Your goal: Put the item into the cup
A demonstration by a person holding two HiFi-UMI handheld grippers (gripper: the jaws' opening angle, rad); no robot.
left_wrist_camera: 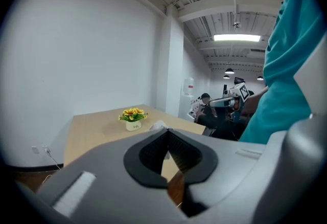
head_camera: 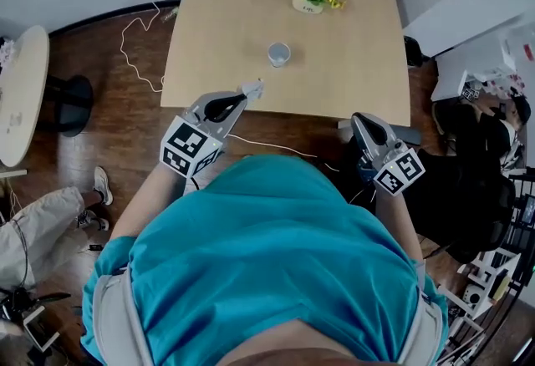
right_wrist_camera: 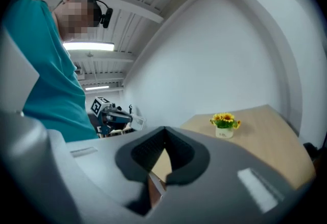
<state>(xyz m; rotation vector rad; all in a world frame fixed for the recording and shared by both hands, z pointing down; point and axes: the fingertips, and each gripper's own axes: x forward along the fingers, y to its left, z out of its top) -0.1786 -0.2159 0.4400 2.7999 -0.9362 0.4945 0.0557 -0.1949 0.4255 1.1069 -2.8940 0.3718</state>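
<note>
We had the left tongs (head_camera: 244, 95) pinched on the small white crumpled item (head_camera: 254, 88). We held it just over the near edge of the counter (head_camera: 359, 80), short of the cup (head_camera: 278, 53) that stood upright near the counter's middle, so the carry looked barely begun. Our right tongs (head_camera: 361, 124) were pressed together on nothing and hung off the near edge toward the right corner, presumably to leave the way to the cup open.
</note>
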